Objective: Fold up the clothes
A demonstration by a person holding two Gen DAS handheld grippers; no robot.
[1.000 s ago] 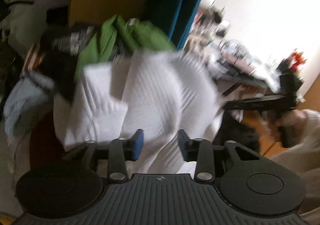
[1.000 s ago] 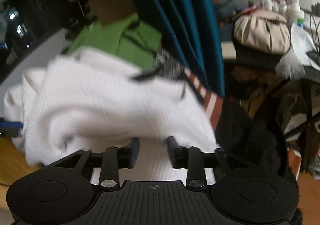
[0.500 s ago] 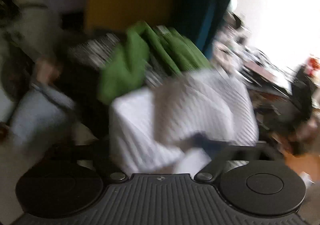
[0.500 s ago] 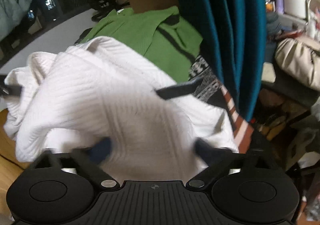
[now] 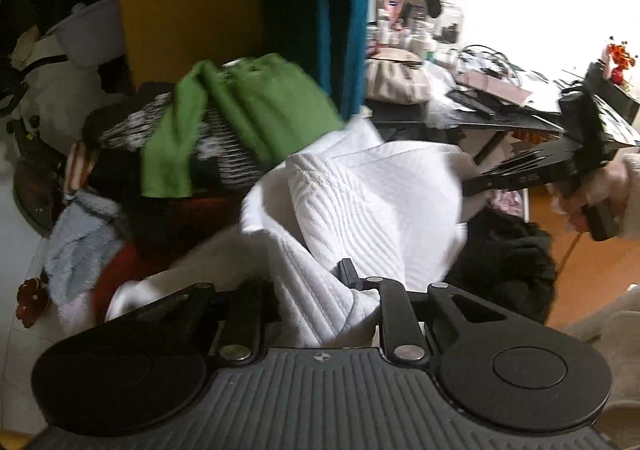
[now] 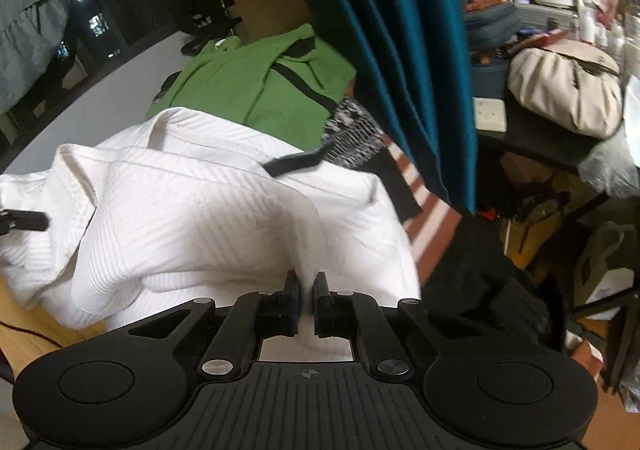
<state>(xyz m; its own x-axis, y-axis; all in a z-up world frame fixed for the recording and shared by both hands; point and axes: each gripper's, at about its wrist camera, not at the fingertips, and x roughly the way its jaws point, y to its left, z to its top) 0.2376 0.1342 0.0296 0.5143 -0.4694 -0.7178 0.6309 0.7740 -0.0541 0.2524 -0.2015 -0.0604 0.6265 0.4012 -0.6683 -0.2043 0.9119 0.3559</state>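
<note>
A white ribbed garment (image 5: 360, 201) hangs bunched between both grippers, in front of a pile of clothes. My left gripper (image 5: 312, 282) has a thick fold of it filling the gap; its jaws are closing and the left finger is hidden under the cloth. In the right wrist view the same white garment (image 6: 192, 217) spreads out ahead, and my right gripper (image 6: 306, 290) is shut on a thin ridge of it. The right gripper (image 5: 472, 183) also shows at the right of the left wrist view, held by a hand (image 5: 600, 185), its tips at the garment's far edge.
Behind lies a green top (image 6: 260, 85) on a black-and-white patterned piece (image 5: 224, 153), with pale blue fleece (image 5: 80, 242) at the left. A teal curtain (image 6: 400, 49) hangs close. A cluttered desk (image 5: 480, 117) with a beige bag (image 6: 568, 89) stands to the right, above dark clothing (image 6: 480, 282).
The right jaws spread wide, then closed on a ridge of the white garment. The left jaws narrowed onto a fold of it, and the cloth now bunches up between the two grippers.
</note>
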